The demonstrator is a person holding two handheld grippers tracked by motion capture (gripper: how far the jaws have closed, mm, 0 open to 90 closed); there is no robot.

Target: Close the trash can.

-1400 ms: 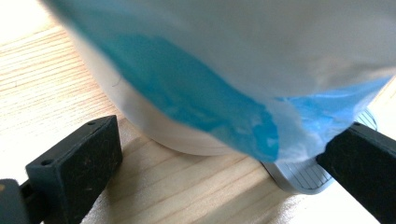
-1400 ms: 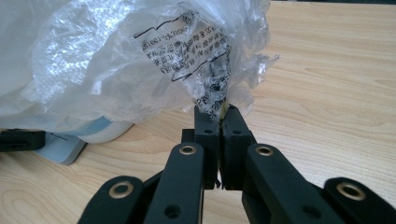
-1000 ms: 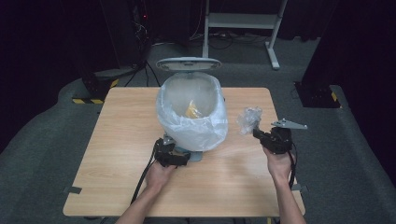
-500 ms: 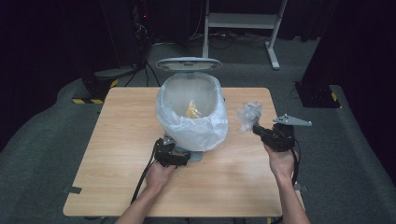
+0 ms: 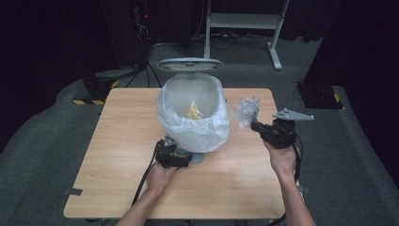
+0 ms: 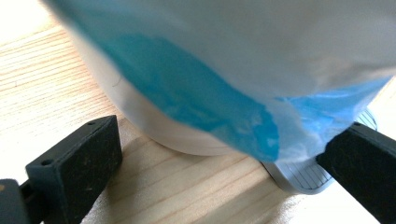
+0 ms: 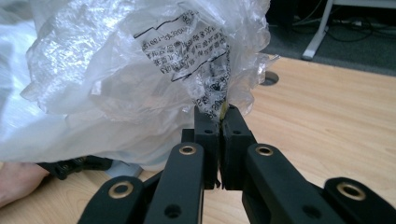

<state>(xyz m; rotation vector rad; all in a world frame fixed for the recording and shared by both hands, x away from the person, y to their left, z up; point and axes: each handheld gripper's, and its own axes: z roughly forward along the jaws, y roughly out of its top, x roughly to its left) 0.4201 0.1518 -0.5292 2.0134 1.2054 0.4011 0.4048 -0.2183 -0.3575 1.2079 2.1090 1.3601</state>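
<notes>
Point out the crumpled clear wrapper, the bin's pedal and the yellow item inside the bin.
crumpled clear wrapper [image 7: 154,65], right gripper view, on its printed, creased middle.
bin's pedal [image 6: 299,177], left gripper view, on the ribbed grey face.
yellow item [image 5: 193,112], high view, on the part showing inside the liner.

— What do we make of the table [image 5: 127,155]?
— Pale wood with a fine straight grain, smooth, a soft sheen
— And the bin [image 6: 154,126]?
— We see smooth white plastic, faintly glossy, lined with a thin, translucent, wrinkled bag [image 5: 197,129]; its pedal [image 6: 299,175] is ribbed grey plastic
— The wrapper [image 7: 154,65] in the right gripper [image 7: 219,116]?
— Clear crinkled film, shiny, printed in black
— The gripper's pads?
— We'd say matt black plastic with brass-coloured rivets; the floor [image 5: 42,155] looks like rough grey carpet
</notes>
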